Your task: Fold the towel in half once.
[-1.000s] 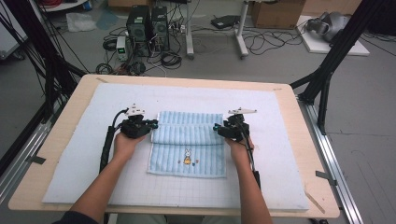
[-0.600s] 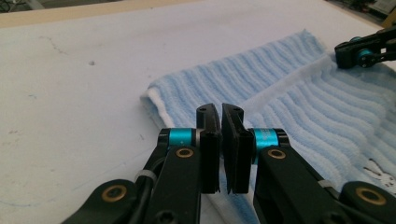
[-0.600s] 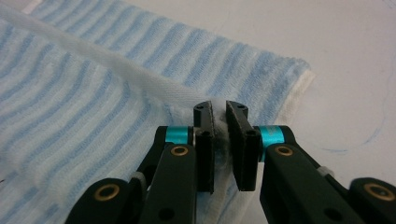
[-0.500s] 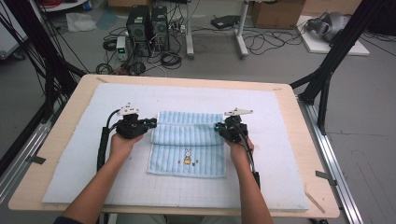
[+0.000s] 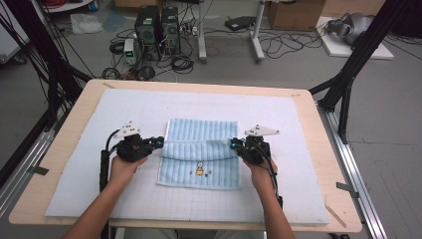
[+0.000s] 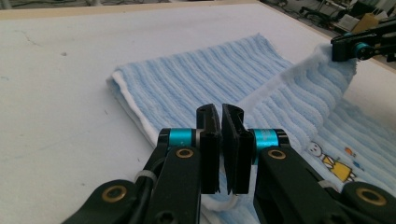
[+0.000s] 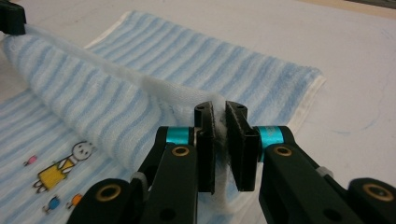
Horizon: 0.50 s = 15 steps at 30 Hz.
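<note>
Towel (image 5: 201, 149): blue-striped, flat on the white mat (image 5: 79, 194) at mid-desk (image 5: 30, 209), little cartoon figure (image 5: 199, 169) on its near part.

Left tool (image 5: 160, 141): I have it clamped on the towel's left edge.

Right tool (image 5: 233, 144): its jaws have just been closing; cloth is pinched between them at the right edge.

Progress: both sides gripped, a band raised between them; as I judge it, the fold is begun, with carrying over and laying flat left.

Surroundings: mat bare around the towel, nothing obstructing; computer boxes (image 5: 157, 25) and cables (image 5: 278, 47) on the floor beyond.
</note>
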{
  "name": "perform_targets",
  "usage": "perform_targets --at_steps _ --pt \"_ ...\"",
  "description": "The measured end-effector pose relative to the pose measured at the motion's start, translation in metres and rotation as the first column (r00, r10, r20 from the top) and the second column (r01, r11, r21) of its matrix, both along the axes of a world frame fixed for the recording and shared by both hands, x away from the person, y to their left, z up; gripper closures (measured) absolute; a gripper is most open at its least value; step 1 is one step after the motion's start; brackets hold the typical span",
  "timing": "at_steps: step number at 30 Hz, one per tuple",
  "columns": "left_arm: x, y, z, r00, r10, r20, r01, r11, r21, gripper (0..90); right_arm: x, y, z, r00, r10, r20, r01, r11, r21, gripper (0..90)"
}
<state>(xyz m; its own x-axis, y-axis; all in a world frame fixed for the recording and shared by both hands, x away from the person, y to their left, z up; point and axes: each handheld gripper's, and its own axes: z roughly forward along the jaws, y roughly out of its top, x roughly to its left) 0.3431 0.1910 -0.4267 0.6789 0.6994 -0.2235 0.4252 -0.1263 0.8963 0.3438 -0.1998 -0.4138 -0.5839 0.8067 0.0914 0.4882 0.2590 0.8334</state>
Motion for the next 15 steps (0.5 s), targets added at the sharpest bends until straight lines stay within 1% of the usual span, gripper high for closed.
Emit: perform_targets --at_steps 3,6,11,13,15 --pt "-0.010 0.001 -0.001 0.9998 -0.020 0.005 0.020 0.9998 0.002 85.2 -0.011 -0.002 -0.001 0.9998 0.016 0.014 -0.016 1.000 0.012 82.4" --pt "-0.018 0.003 -0.003 0.9995 -0.031 0.009 0.031 0.9995 -0.002 85.2 -0.022 -0.004 -0.003 0.9993 0.034 0.012 -0.035 0.999 0.014 82.5" --pt "-0.028 0.006 -0.005 0.9990 -0.045 0.001 0.045 0.9989 -0.015 85.2 -0.036 -0.010 -0.007 0.9989 0.043 0.019 -0.044 0.999 0.022 82.5" --pt "-0.033 0.007 -0.005 0.9986 -0.053 -0.001 0.053 0.9984 -0.020 85.2 -0.041 -0.014 -0.009 0.9987 0.049 0.013 -0.049 0.998 0.032 82.5" --pt "-0.038 0.007 -0.006 0.9980 -0.063 -0.001 0.063 0.9979 -0.017 85.2 -0.046 -0.017 -0.011 0.9987 0.051 0.004 -0.051 0.998 0.045 82.6"
